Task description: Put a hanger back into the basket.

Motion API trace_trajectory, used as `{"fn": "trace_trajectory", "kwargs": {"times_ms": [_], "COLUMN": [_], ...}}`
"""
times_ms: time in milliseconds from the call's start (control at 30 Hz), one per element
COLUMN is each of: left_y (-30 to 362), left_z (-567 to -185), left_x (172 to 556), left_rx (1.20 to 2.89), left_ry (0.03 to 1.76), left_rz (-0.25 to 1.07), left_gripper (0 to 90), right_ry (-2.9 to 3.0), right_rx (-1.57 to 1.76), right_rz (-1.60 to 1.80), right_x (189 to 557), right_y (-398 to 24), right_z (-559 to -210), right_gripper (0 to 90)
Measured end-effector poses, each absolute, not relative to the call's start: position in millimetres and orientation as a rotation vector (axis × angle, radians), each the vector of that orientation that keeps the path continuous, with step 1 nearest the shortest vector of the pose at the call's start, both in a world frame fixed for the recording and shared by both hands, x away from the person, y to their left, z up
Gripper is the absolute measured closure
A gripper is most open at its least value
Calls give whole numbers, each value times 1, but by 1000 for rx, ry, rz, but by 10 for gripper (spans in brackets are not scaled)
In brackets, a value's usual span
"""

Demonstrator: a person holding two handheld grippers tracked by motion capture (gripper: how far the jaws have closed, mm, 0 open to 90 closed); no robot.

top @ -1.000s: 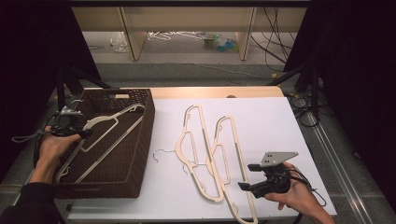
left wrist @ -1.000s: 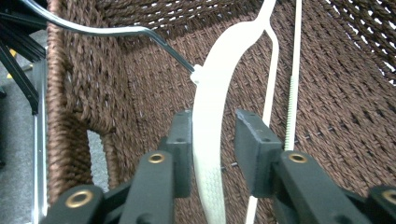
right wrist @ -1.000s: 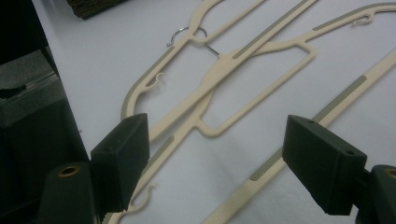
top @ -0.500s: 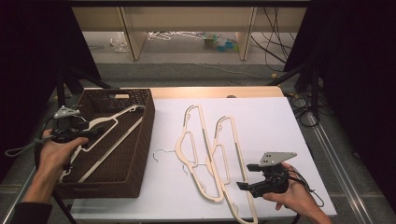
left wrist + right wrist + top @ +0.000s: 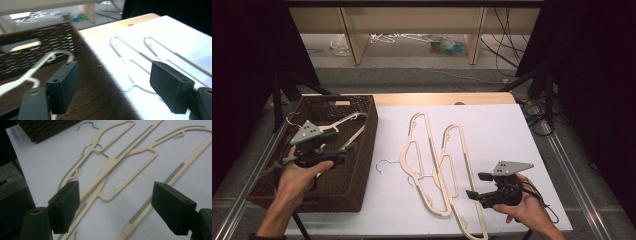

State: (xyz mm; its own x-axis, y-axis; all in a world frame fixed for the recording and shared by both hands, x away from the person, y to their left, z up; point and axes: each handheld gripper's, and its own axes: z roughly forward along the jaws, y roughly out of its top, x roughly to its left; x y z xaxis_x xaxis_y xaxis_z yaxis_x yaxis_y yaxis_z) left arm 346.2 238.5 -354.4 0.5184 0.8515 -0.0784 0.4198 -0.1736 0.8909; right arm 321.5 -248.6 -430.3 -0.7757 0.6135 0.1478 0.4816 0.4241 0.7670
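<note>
A person stands at a white worktop (image 5: 512, 135) with a hand-held gripper in each hand. The left hand-held gripper (image 5: 343, 154) hovers over a brown wicker basket (image 5: 362, 150) at the worktop's left edge; its jaws have just been opening and now stand wide apart with nothing between them. A white hanger (image 5: 343, 120) lies inside the basket, resting on its floor beyond the gripper; in the left gripper view the hanger (image 5: 40, 66) sits to the left of the left jaw, apart from it as far as the blurred picture lets one tell. The right hand-held gripper (image 5: 476, 186) is held low near the worktop's front right, its jaws also spread wide and gripping nothing. Two cream hangers (image 5: 432, 165) lie flat on the worktop between the basket and the right gripper, overlapping each other, their wire hooks (image 5: 384, 164) pointing toward the basket. In the right gripper view the cream hangers (image 5: 117, 157) stretch away just beyond the open jaws, untouched. Behind the worktop, the floor (image 5: 412, 60) holds scattered clutter.
</note>
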Motion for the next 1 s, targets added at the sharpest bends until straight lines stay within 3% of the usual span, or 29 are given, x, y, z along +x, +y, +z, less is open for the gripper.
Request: {"fn": "trace_trajectory", "kwargs": {"times_ms": [533, 1000], "left_y": [163, 143], "left_z": [-370, -418], "left_x": [305, 282], "left_rx": [1787, 1863], "left_ry": [844, 778], "left_rz": [472, 458], "left_gripper": [184, 188], "right_ry": [2406, 2341], "right_rx": [1015, 1003], "right_rz": [1353, 1436], "right_x": [323, 316], "right_y": [-257, -253], "right_z": [-432, -427], "right_gripper": [207, 168]}}
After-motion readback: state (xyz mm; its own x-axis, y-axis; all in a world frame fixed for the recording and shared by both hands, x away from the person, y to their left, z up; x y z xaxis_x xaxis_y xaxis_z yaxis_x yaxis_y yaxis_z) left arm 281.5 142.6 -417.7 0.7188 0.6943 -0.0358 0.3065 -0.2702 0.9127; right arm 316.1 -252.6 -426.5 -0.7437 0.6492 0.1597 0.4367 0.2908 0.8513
